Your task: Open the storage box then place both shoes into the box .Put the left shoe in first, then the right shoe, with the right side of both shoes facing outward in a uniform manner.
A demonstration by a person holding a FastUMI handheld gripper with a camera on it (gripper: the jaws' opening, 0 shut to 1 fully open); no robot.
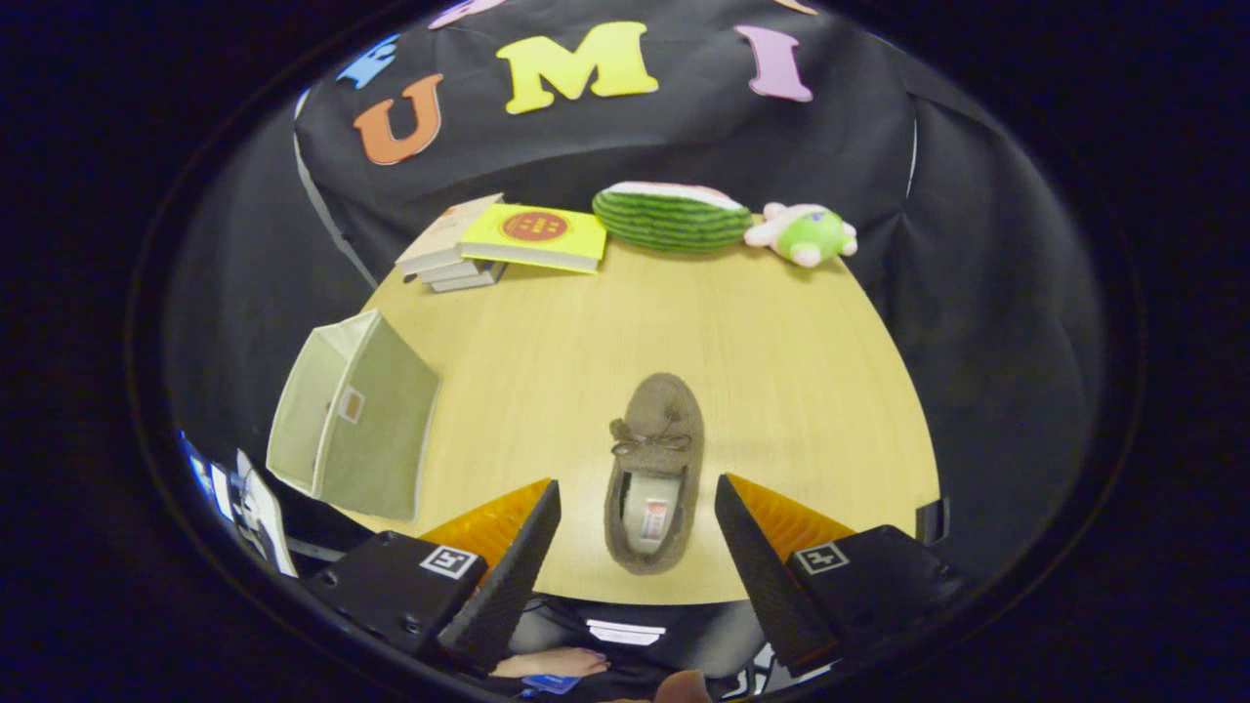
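Observation:
A brown fuzzy slipper (652, 475) with a bow lies on the wooden table (762, 342), its toe pointing away from me and its heel near the table's front edge. My gripper (637, 500) hovers above it, open, one finger on each side of the shoe's heel half and neither touching it. A pale green fabric storage box (354, 420) stands to the left of the fingers at the table's left edge; its lid or flap looks tilted, and I cannot see inside it.
At the back of the table lie a stack of books (508, 244) with a yellow one on top, a watermelon-slice toy (672, 217) and a green and pink plush toy (807, 234). A person's hand (552, 664) shows below the fingers.

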